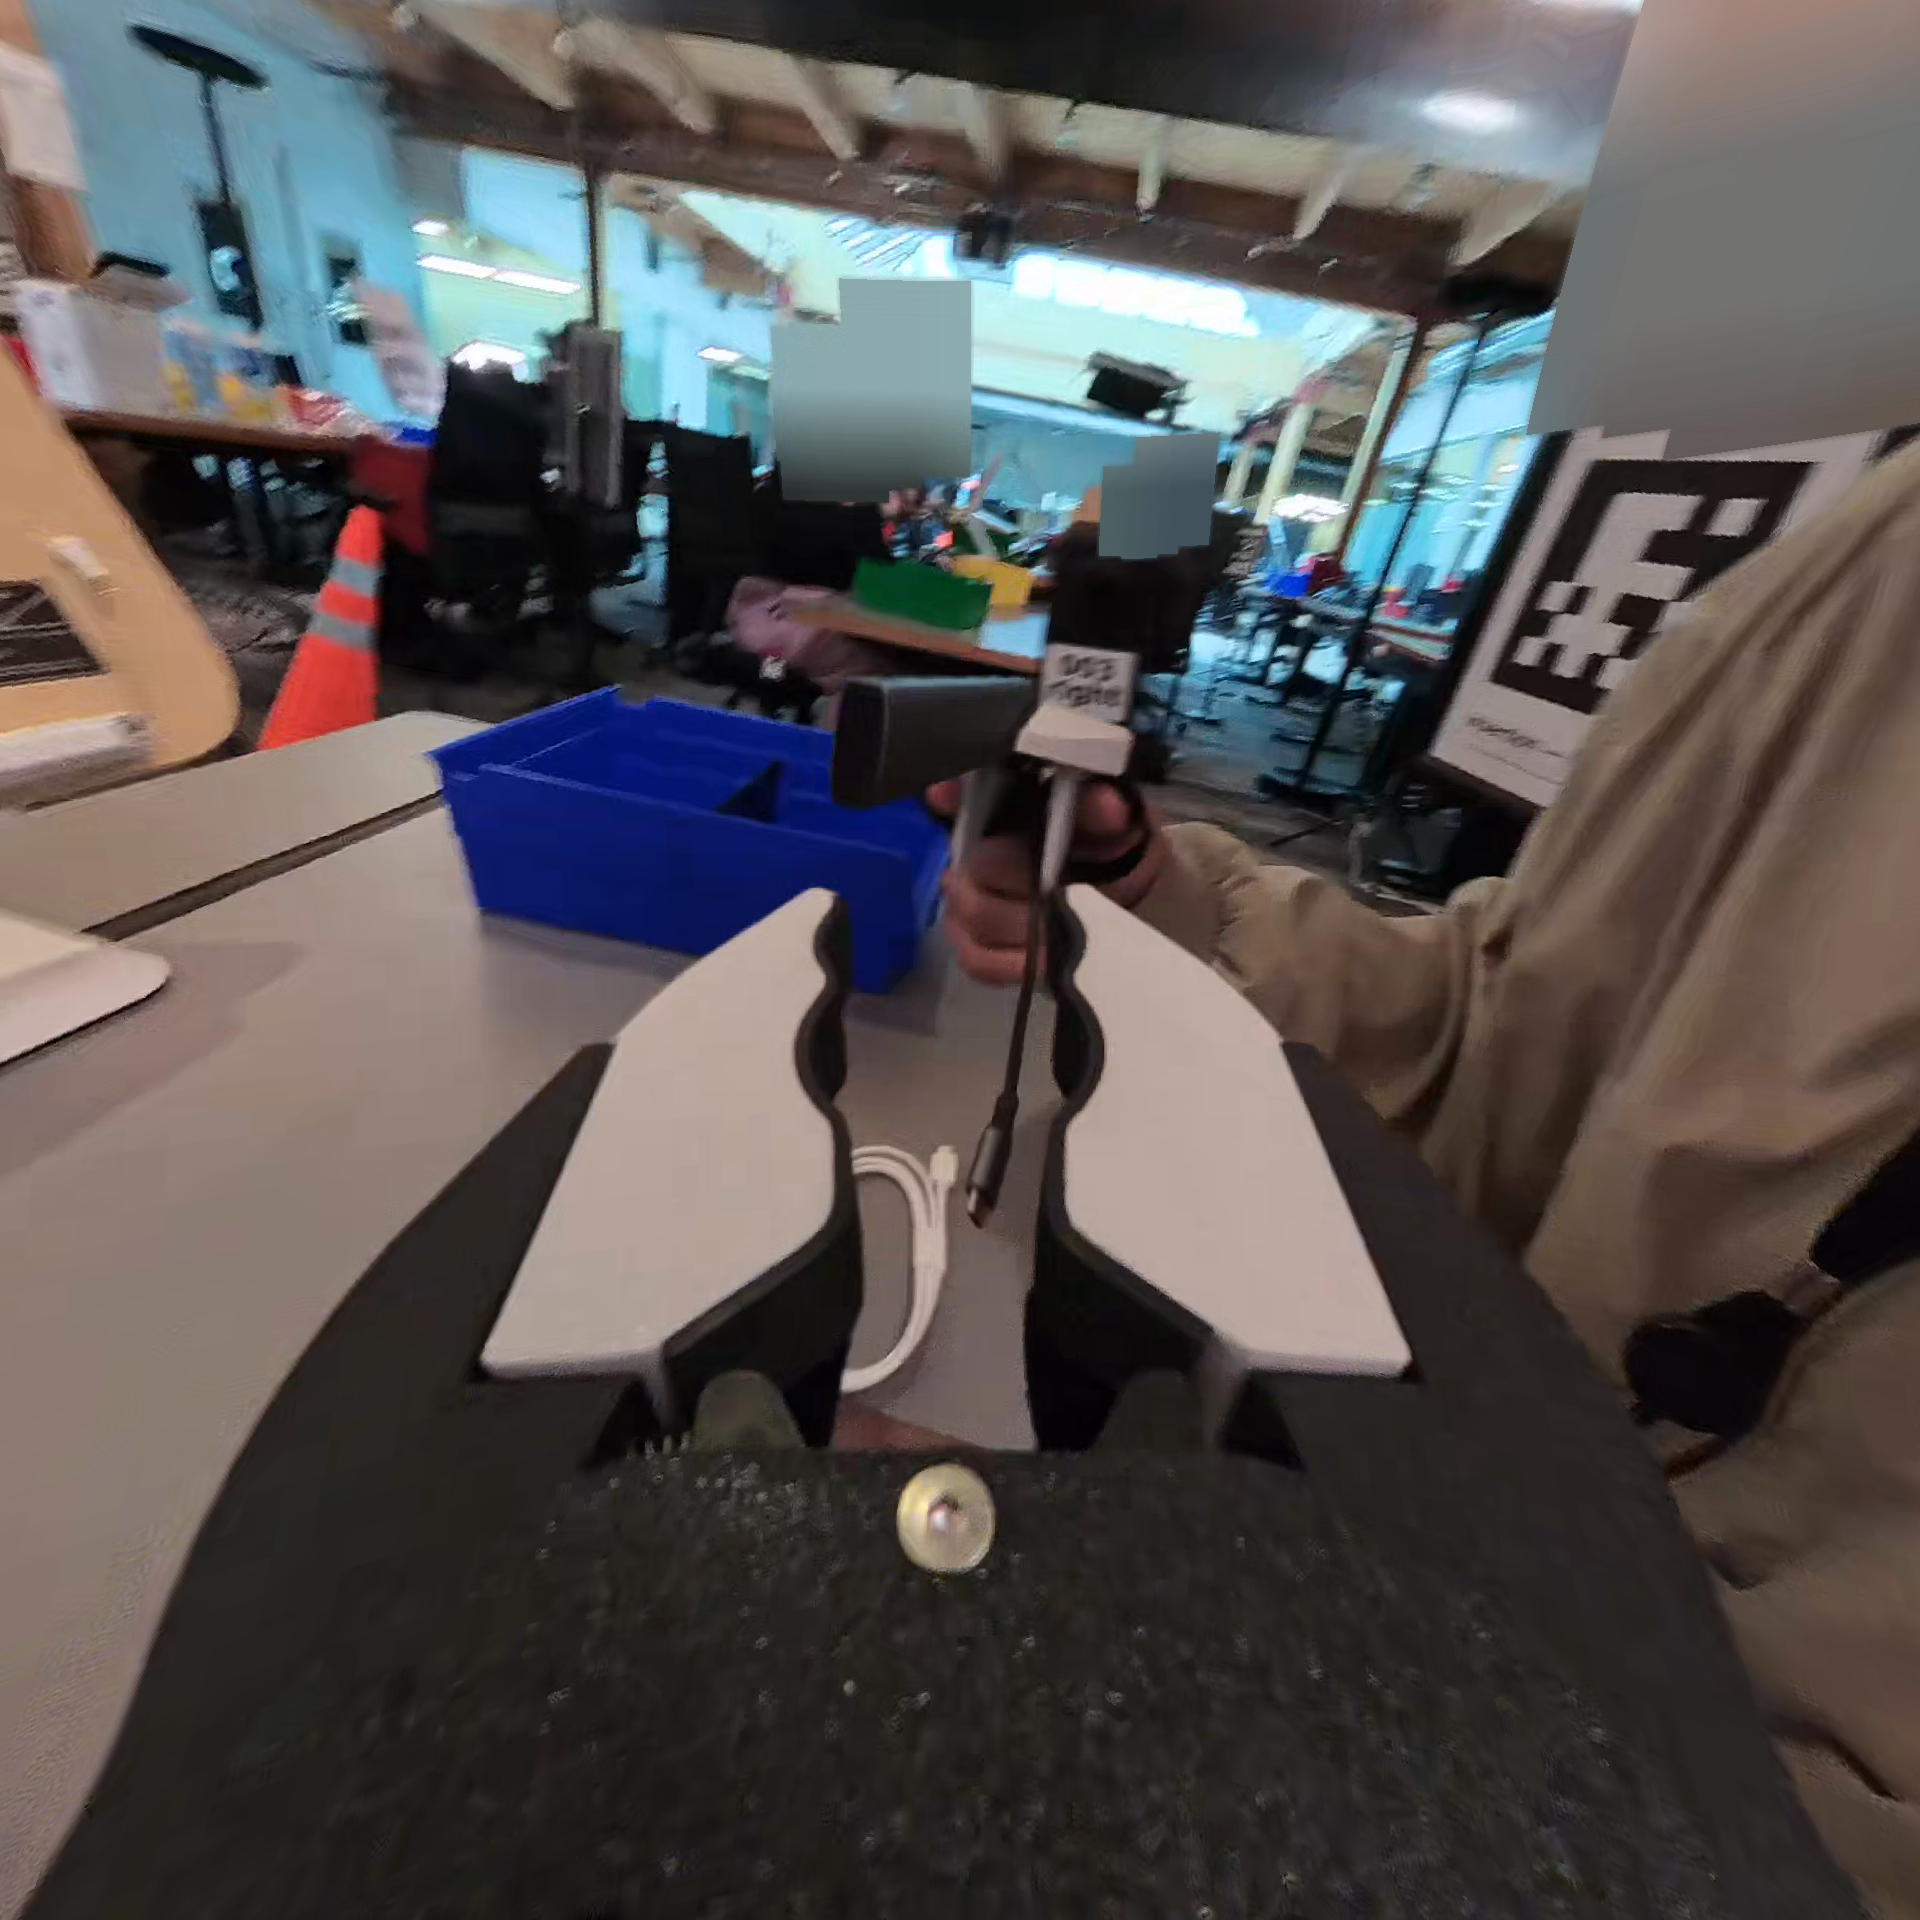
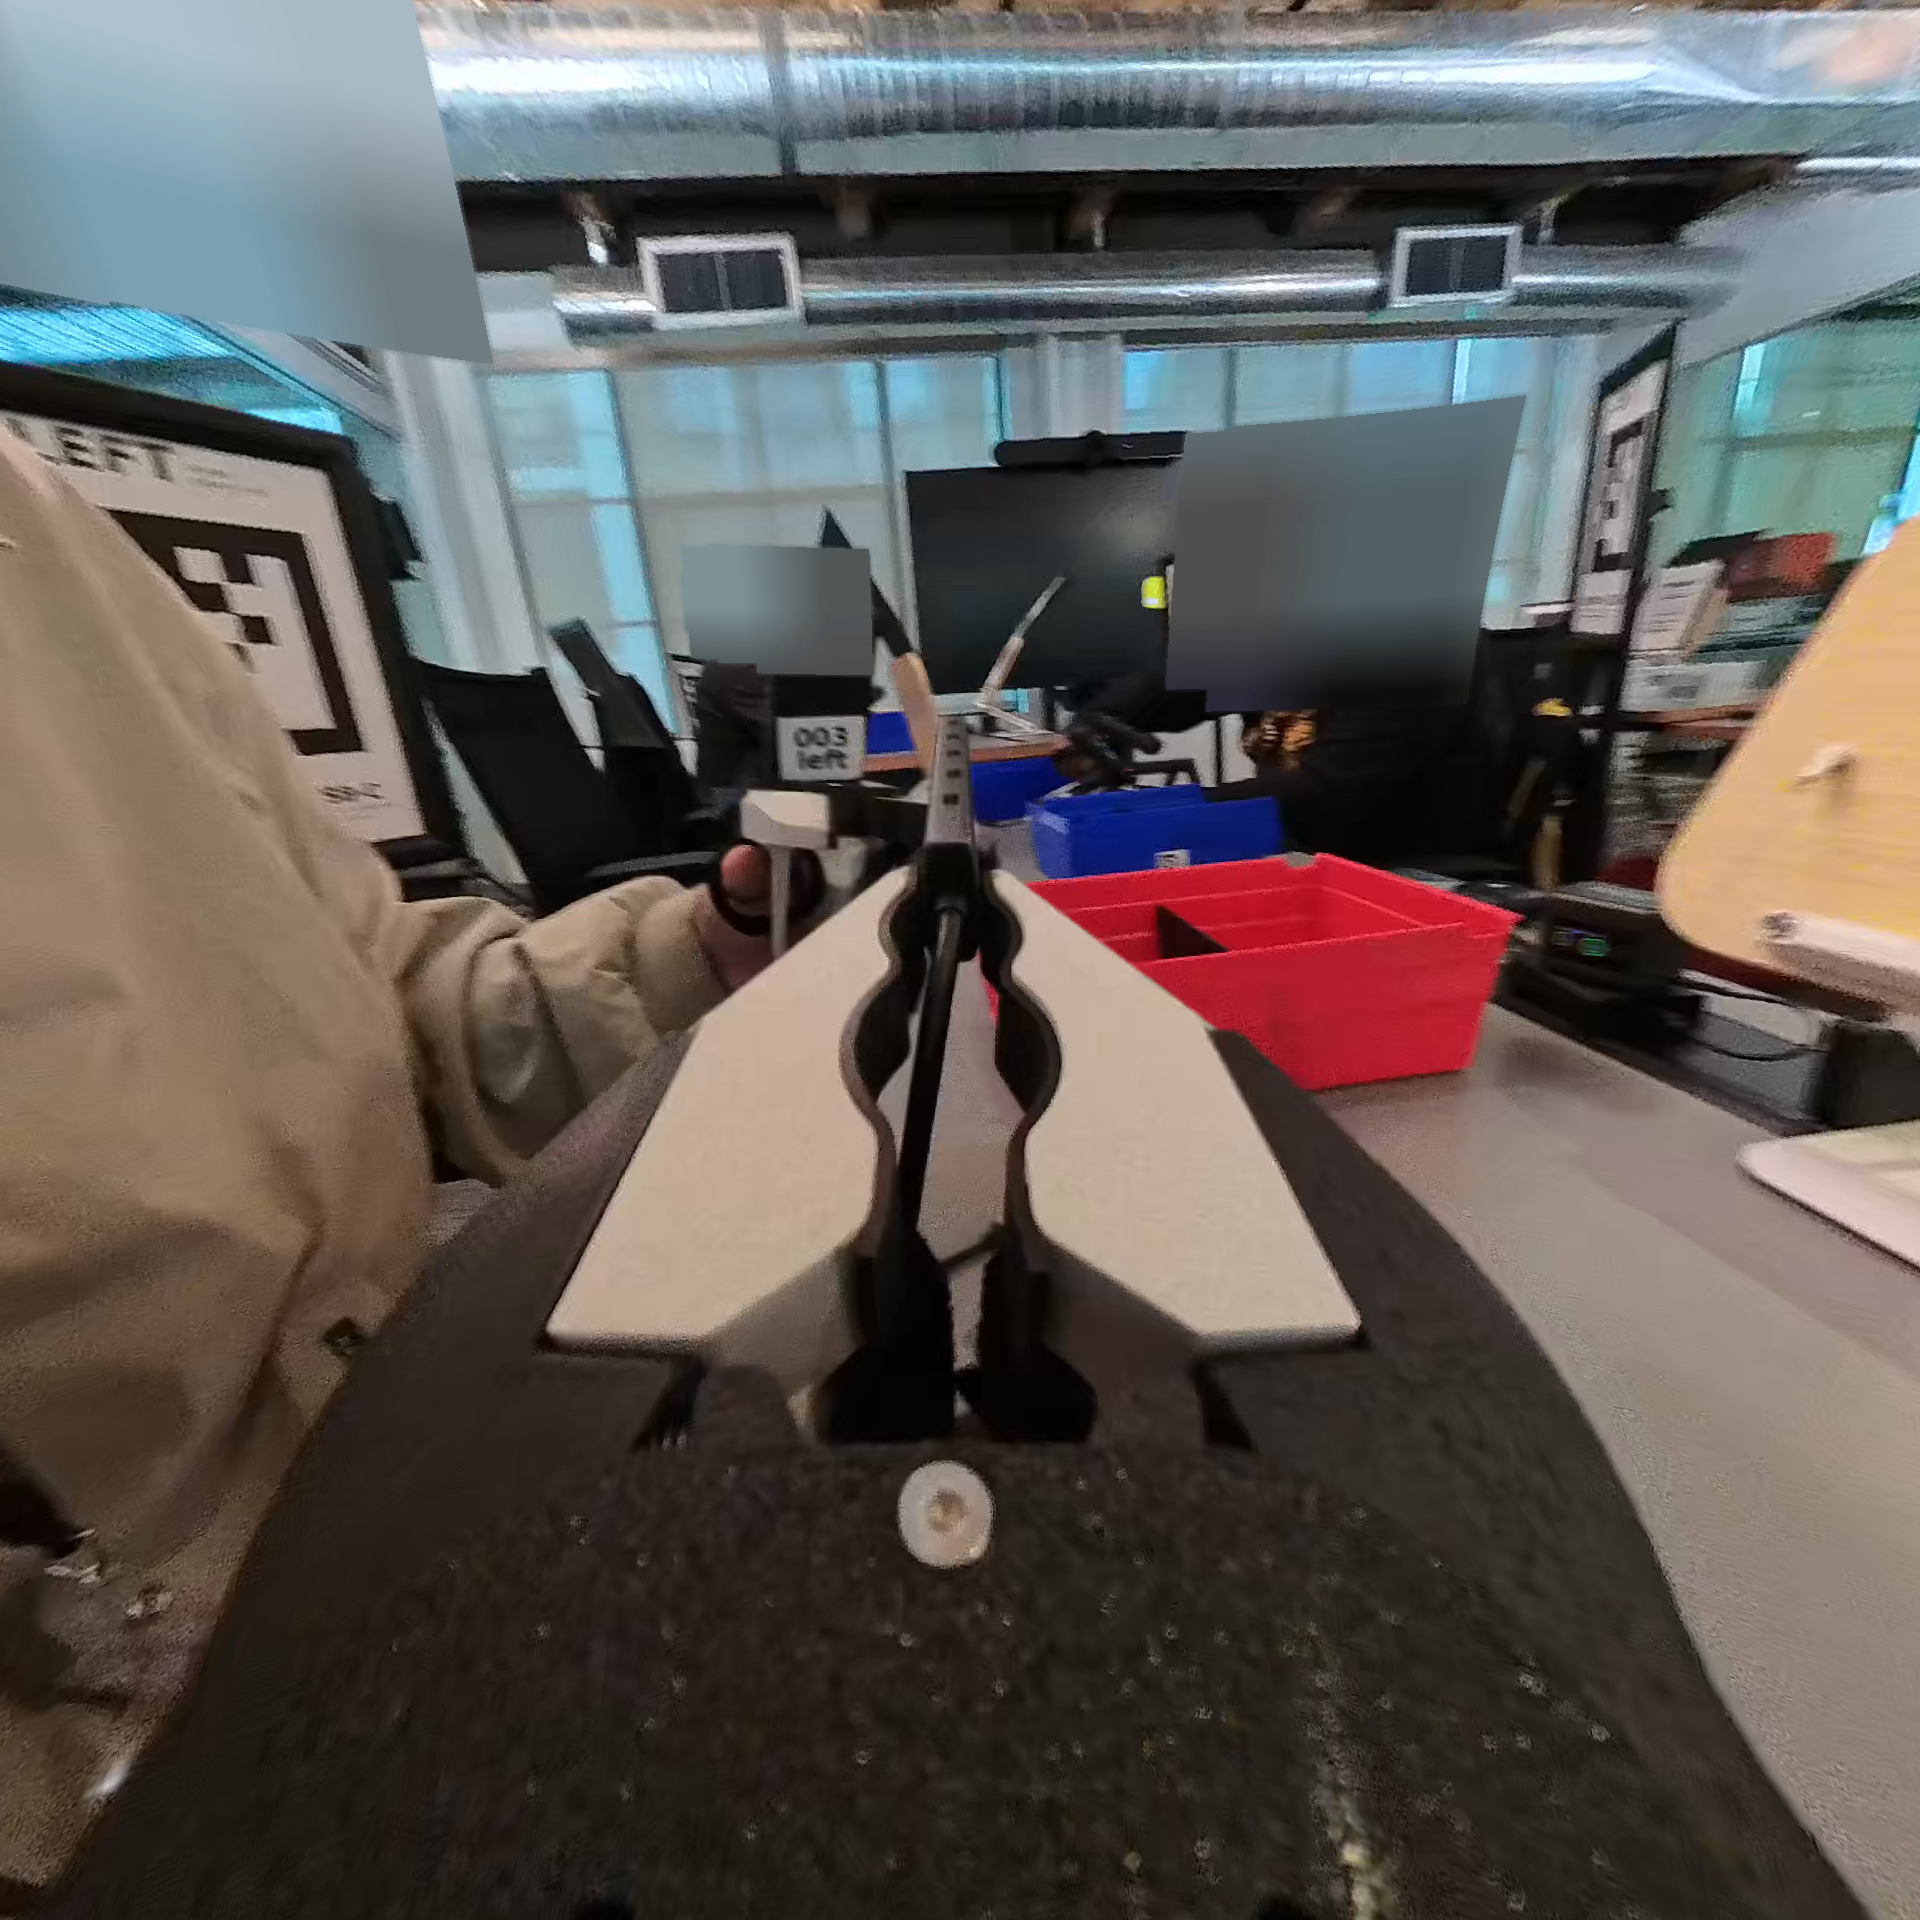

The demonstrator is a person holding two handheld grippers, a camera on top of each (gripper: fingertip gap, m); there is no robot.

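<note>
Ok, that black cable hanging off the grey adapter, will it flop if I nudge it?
Probably semi-stiff: the black cable hangs from the grey adapter in a gentle curve, not limp. Its plug dangles free, so a nudge would likely swing it. The right claw pinches the adapter's end, so that should hold firm.

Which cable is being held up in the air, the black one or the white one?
The black cable. It hangs from the right gripper, whose fingers pinch it. The white cable lies flat on the grey table, untouched.
</note>
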